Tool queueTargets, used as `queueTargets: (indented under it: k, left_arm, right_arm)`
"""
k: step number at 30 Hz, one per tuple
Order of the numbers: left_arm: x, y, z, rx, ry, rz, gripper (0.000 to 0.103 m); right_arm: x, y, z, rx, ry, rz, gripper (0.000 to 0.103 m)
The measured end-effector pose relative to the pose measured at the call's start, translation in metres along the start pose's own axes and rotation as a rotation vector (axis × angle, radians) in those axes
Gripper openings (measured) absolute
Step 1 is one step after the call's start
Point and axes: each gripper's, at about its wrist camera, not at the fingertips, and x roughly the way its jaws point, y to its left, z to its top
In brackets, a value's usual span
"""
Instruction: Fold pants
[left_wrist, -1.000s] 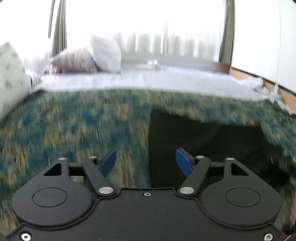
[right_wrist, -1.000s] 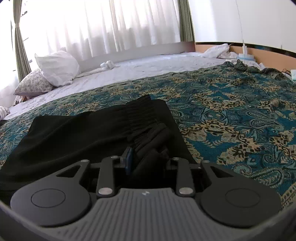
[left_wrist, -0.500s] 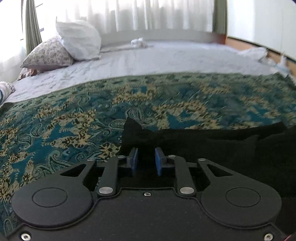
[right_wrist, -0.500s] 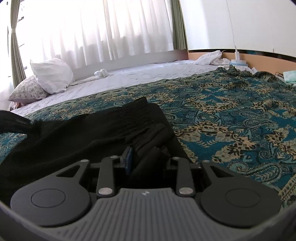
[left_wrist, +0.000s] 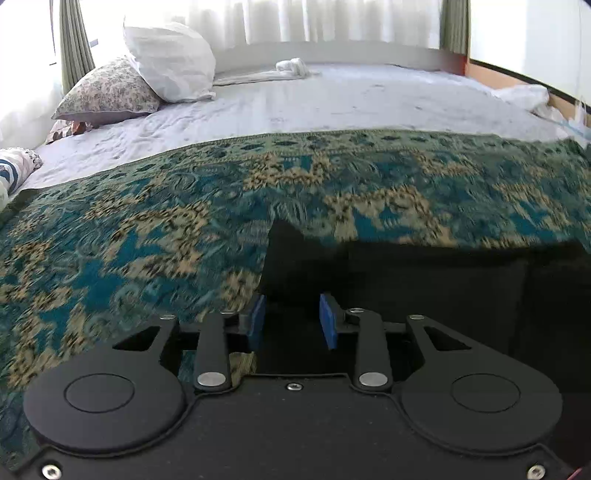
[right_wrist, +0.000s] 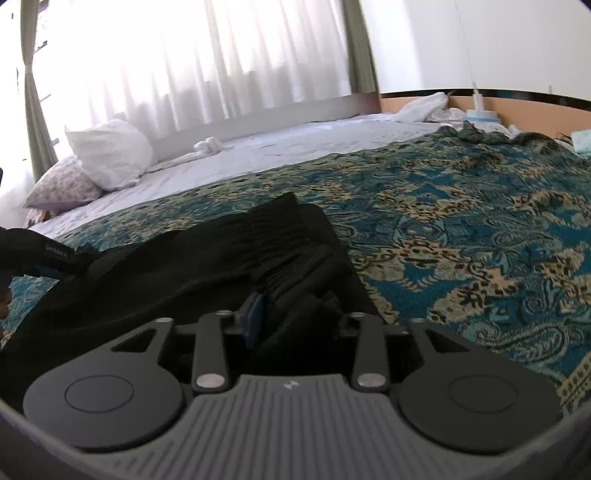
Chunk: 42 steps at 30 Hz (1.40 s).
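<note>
1. The bedspread (left_wrist: 147, 236), teal and gold, fills the middle of both views. It serves as the folding surface, which is why the garment lies spread on it, not on the white sheet (left_wrist: 332, 107) in the upper part of the frame.
2. The pants (right_wrist: 177, 273), black, lie across the lower centre and left of the right wrist view. In the left wrist view they take up the lower right, one corner peaking up at centre.
3. The right gripper (right_wrist: 291, 317) is clamped on the gathered waistband at lower centre, probably to anchor that end while the other is handled.
4. The left gripper (left_wrist: 291, 321) sits at the pants' edge, its blue pads (left_wrist: 256, 321) parted with black cloth between them (not pinched, as far as I can tell).
5. Half a second ago those pads stood much closer together on the corner; they have since spread, so I judge the left end is being released. The right grip is unchanged.
</note>
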Motion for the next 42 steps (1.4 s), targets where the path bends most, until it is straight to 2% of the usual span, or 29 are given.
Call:
queueTargets:
  k: [5, 8, 11, 18, 28, 36, 42]
  left_arm:
    - [-0.032, 0.004, -0.027, -0.007, 0.01, -0.019, 0.033]
    - [-0.048, 0.004, -0.046, -0.016, 0.011, -0.014, 0.033]
    - [-0.061, 0.003, -0.062, -0.017, -0.005, -0.001, 0.034]
    - [-0.084, 0.001, -0.081, -0.041, -0.005, -0.011, 0.034]
    - [-0.106, -0.004, -0.104, -0.026, -0.031, 0.0, 0.035]
    - [-0.116, -0.007, -0.111, -0.013, -0.04, 0.005, 0.036]
    - [-0.122, -0.006, -0.12, -0.028, -0.053, 0.003, 0.039]
  right_arm:
    - [-0.019, 0.005, 0.006, -0.042, -0.048, -0.05, 0.085]
    - [-0.031, 0.007, 0.012, -0.071, -0.086, -0.08, 0.089]
    - [-0.038, 0.008, 0.019, -0.091, -0.105, -0.099, 0.09]
    - [-0.043, 0.019, 0.024, -0.132, -0.116, -0.07, 0.09]
    - [-0.038, 0.029, 0.005, -0.206, -0.051, -0.043, 0.09]
    - [-0.027, 0.024, -0.013, -0.257, 0.01, -0.077, 0.092]
    - [-0.028, 0.014, -0.021, -0.26, 0.014, -0.077, 0.099]
